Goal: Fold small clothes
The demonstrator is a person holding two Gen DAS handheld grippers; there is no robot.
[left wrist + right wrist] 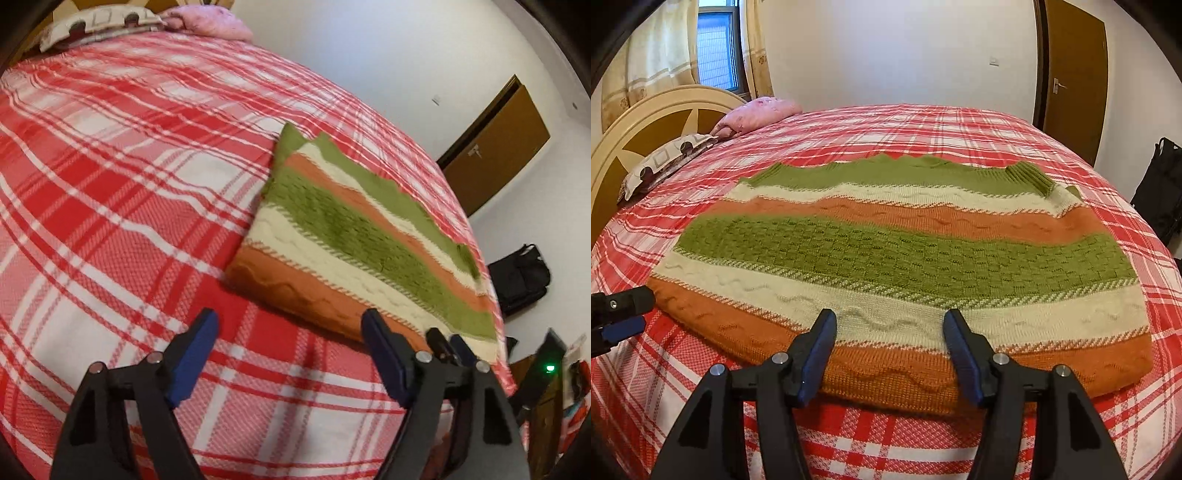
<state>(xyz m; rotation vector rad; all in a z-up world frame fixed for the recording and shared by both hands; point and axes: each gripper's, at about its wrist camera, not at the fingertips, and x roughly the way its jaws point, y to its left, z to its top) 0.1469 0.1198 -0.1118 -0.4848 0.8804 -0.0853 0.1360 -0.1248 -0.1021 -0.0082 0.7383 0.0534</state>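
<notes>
I had the sweater (901, 254) lying flat on the bed (923, 125), folded into a broad rectangle with its green, cream and orange stripes running side to side in my right view. Its green ribbed edge lay on the far side, towards the wall, and the orange band lay nearest to me. The red and white checked cover (110, 206) showed all round it.

My right gripper (889, 352) hung over the near orange edge, about the middle of it. Its two blue-padded fingers (962, 354) stood apart with knitted fabric showing in the gap, but the pads were not pressing on it; I held nothing there.

My left gripper (290, 360) was off to the left of the sweater, over the bare cover. Its fingers (195, 354) were spread wide with only checked cloth between them, and its right finger sat just beside the sweater's near orange corner. I could not tell whether that finger touched the knit. In the right view the left gripper's tip (620, 317) showed at the left edge, close beside that same corner.

At the head of the bed lay a patterned pillow (665, 162) and a pink pillow (761, 112), well apart from the sweater. A brown door (1075, 81) stood in the far wall.
</notes>
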